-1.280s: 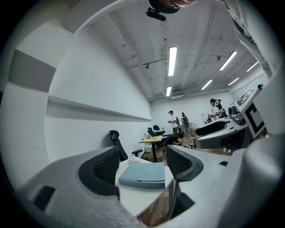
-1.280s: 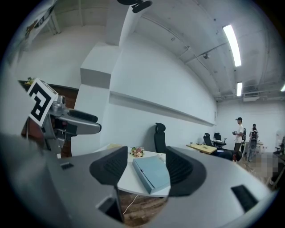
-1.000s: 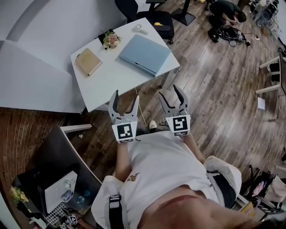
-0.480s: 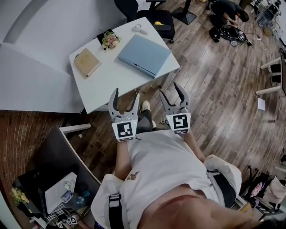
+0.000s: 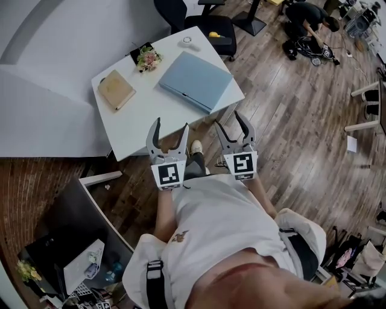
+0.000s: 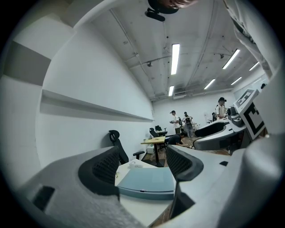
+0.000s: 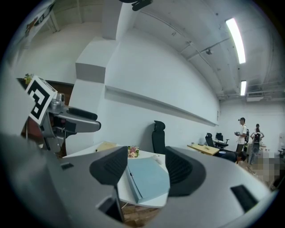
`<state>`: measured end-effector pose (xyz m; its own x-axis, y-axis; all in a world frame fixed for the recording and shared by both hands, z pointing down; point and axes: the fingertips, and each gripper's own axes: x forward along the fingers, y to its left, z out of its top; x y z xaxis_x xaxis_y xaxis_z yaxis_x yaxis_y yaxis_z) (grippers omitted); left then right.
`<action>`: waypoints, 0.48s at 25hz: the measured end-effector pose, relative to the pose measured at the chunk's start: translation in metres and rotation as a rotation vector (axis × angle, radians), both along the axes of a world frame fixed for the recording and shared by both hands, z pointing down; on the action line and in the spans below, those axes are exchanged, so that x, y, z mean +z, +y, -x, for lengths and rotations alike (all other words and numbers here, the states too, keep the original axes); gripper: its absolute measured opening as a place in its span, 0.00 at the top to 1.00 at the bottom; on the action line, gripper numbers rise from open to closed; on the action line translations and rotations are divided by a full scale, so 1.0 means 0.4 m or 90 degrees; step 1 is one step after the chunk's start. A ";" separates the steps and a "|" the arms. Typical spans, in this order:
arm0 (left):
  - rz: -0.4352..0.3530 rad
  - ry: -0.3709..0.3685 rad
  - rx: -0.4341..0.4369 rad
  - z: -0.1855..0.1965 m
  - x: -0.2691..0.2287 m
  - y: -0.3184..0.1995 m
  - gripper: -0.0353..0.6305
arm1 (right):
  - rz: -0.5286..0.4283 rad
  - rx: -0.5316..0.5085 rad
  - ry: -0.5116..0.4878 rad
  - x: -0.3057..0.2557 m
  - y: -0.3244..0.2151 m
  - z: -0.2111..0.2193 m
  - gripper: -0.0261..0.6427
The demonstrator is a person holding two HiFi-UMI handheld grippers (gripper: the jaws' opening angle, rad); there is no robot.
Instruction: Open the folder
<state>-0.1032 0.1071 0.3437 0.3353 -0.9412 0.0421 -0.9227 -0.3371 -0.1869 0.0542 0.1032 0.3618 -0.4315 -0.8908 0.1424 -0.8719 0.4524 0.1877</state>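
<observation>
Folder (image 5: 195,79), pale blue and shut, lies flat on the right half of the white table (image 5: 151,117) in the upper middle of the head view, one corner near the table's right edge. Nothing rests on top of it.

At the table's left end lies a brown notebook (image 5: 116,90). A small bunch of flowers (image 5: 148,58) stands at the far edge, just left of the folder, and a small round thing (image 5: 187,41) sits at the far corner. Behind that corner is a black office chair (image 5: 208,27) with something yellow (image 5: 213,34) on its seat.

Below the table, in mid-frame, the left gripper (image 5: 170,127) hangs over the wooden floor just short of the table's near edge, its jaws apart and holding nothing. The right gripper (image 5: 230,122) is beside it, also short of the table, with its jaws spread and empty too. Both are well apart from the folder. In each gripper view the folder shows between the open jaws, far off on the table.

At the upper right of the head view a person (image 5: 307,15) crouches on the floor.
</observation>
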 end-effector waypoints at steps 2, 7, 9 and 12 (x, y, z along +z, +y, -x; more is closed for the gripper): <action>0.001 0.000 -0.001 0.005 0.002 -0.032 0.43 | 0.001 -0.002 0.002 0.001 -0.032 0.005 0.58; 0.006 0.003 -0.004 0.019 0.007 -0.106 0.43 | 0.006 -0.002 0.007 0.005 -0.109 0.013 0.58; 0.008 0.002 -0.005 0.025 0.008 -0.134 0.43 | 0.008 -0.002 0.008 0.006 -0.139 0.016 0.58; 0.009 0.001 -0.006 0.035 0.011 -0.175 0.43 | 0.010 -0.002 0.013 0.009 -0.183 0.021 0.58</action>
<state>-0.1171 0.0373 0.3481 0.3271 -0.9434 0.0552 -0.9258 -0.3317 -0.1812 0.0459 0.0301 0.3654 -0.4306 -0.8872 0.1656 -0.8667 0.4577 0.1985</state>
